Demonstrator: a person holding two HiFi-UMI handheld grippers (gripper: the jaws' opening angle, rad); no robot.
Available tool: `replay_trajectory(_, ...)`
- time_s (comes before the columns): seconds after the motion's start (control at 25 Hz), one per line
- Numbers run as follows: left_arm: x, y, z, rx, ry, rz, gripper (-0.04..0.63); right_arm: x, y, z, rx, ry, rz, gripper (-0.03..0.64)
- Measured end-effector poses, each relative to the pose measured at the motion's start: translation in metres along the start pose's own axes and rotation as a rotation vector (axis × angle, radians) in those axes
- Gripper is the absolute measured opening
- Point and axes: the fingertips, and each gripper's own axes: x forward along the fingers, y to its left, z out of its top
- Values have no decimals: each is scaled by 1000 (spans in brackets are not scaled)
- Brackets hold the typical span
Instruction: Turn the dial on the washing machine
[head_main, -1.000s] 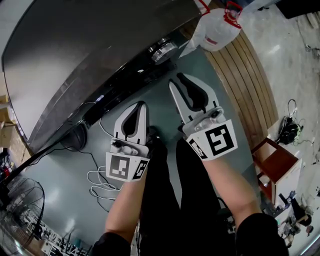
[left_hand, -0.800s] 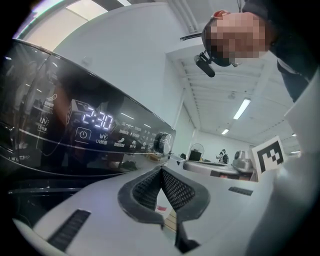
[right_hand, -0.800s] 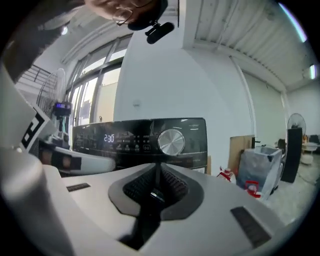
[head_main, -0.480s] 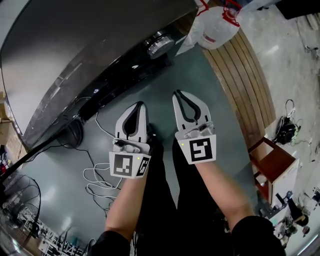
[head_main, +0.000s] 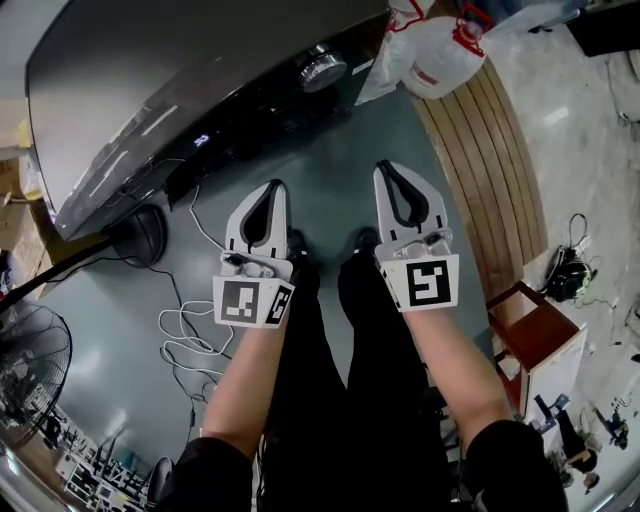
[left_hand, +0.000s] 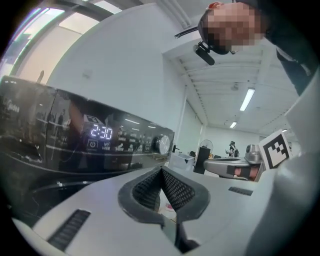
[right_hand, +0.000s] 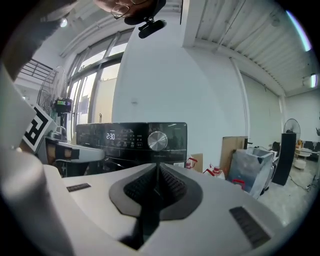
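Both grippers empty, short of the dial.
The left gripper (head_main: 272, 186) and right gripper (head_main: 389, 166) hang over the floor (head_main: 335, 150), each with jaws pressed together on nothing; the dial (head_main: 322, 70) sits at the washer's (head_main: 150, 90) right end, well apart from both.

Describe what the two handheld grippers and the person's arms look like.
Both the left gripper and right gripper are pale grey plastic, tapering to a rounded tip, with black ribbed pads lining a teardrop-shaped opening. Each carries a white cube printed with black square markers at its rear. The person wears dark short sleeves; forearms are bare.
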Motion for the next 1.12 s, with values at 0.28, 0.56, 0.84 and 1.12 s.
replay_trajectory(0.28,-43,-22,105,41,-97,75,15,-62,-59,85,-44,-50,46,29)
replay_trajectory(0.56,-82,-64,218,91,-187,58,15,-119,-111,197,-111,-179,66,29)
replay_trajectory(0.84,-142,-95,250,112,-173,27,15,-185,-100,259,-56,-257,95,26)
replay_trajectory(1.12,-218,-87,220,52,-140,59,15,-221,-34,247,-49,-243,147,26)
